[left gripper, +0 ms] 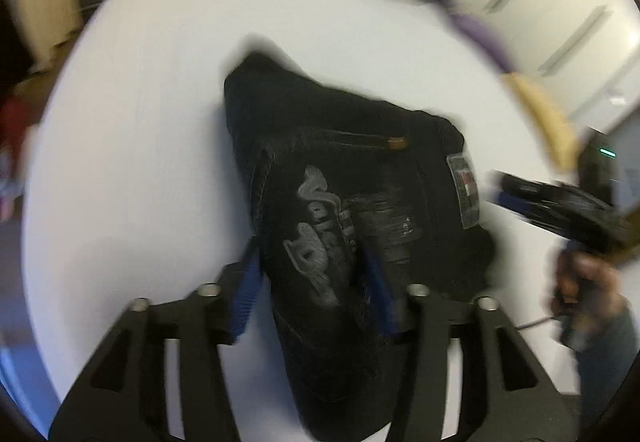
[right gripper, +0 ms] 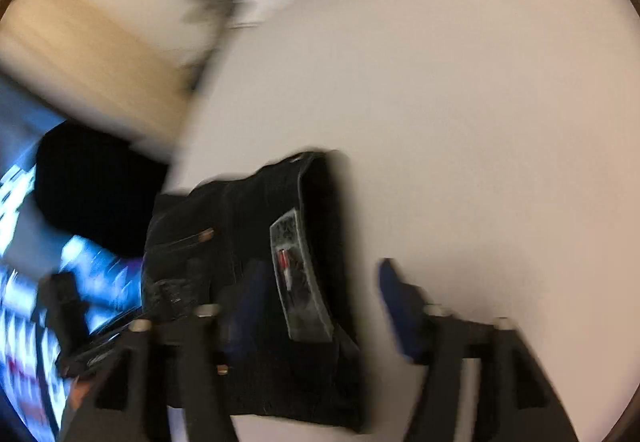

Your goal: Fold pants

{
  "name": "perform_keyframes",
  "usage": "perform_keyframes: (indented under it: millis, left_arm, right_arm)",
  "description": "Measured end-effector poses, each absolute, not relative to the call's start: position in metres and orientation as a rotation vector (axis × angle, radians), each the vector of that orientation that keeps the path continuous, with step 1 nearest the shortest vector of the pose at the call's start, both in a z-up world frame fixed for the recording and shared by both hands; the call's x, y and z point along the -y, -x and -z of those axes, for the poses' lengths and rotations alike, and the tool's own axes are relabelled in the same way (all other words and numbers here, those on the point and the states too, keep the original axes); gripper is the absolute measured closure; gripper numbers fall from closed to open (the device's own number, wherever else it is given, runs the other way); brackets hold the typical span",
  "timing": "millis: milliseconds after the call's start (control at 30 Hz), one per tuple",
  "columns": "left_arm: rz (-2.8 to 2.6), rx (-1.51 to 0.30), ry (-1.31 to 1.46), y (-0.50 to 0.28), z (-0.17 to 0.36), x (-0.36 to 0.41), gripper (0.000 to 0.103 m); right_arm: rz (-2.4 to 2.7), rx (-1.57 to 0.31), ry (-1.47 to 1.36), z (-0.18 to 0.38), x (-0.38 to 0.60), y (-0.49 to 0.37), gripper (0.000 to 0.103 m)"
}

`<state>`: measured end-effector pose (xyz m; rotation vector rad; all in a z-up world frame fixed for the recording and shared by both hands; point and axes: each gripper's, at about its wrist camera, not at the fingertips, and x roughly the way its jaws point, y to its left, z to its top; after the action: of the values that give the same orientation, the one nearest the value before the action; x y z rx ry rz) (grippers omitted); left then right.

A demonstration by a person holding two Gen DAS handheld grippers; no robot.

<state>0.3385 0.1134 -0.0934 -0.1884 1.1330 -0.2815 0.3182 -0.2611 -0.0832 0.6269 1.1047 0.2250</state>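
Left wrist view: bare white counter (left gripper: 132, 145) extends left of the folded black jeans (left gripper: 344, 201), which lie at centre. The left tool (left gripper: 312, 282) stands released, its blue pads spread astride the near end of the bundle. The right tool (left gripper: 560, 201) appears beside the waistband edge. Right wrist view: right tool (right gripper: 320, 294) parted over the label edge; open counter (right gripper: 480, 141) rightward.

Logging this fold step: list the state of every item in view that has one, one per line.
black pants: folded into a compact bundle, lying on the white table.
left gripper: open, fingers straddling the bundle's near end.
right gripper: open, fingers apart over the labelled edge.
Frames are motion-blurred; contact cannot be told.
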Motion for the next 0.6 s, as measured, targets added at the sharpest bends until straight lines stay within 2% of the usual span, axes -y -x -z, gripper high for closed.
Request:
perform_keyframes:
  millis: [33,100,200,300,333,367,400,500,600]
  left_arm:
    - [0.270,-1.117,0.203,-0.334,0.098,-0.124,0.036]
    - [0.238,-1.035,0.210,-0.312,0.091,-0.142,0.027]
    - [0.195,-0.918,0.164,-0.278,0.068,-0.156,0.026]
    - [0.120,-0.734,0.105,-0.236,0.022,-0.147,0.026]
    - [0.093,-0.643,0.090,-0.216,-0.001,-0.145,0.022]
    - [0.065,-0.565,0.073,-0.200,-0.021,-0.137,0.017]
    - [0.019,-0.462,0.046,-0.182,-0.046,-0.132,0.000]
    - [-0.168,-0.148,-0.042,-0.110,-0.116,-0.123,0.000]
    - [-0.240,0.037,-0.046,-0.058,-0.171,-0.114,0.000]
  right_arm:
    - [-0.247,-1.069,-0.646,0.084,0.266,-0.306,0.038]
    - [-0.232,-1.005,-0.623,0.078,0.275,-0.276,0.033]
    - [-0.190,-0.889,-0.576,0.054,0.283,-0.229,0.032]
    - [-0.168,-0.768,-0.467,0.008,0.271,-0.197,0.029]
    - [-0.157,-0.714,-0.414,-0.013,0.264,-0.191,0.028]
    - [-0.149,-0.652,-0.364,-0.036,0.256,-0.180,0.021]
    - [-0.146,-0.568,-0.317,-0.064,0.247,-0.164,0.014]
    - [-0.140,-0.347,-0.208,-0.133,0.222,-0.124,0.000]
    - [-0.086,-0.160,-0.083,-0.195,0.196,-0.082,0.000]
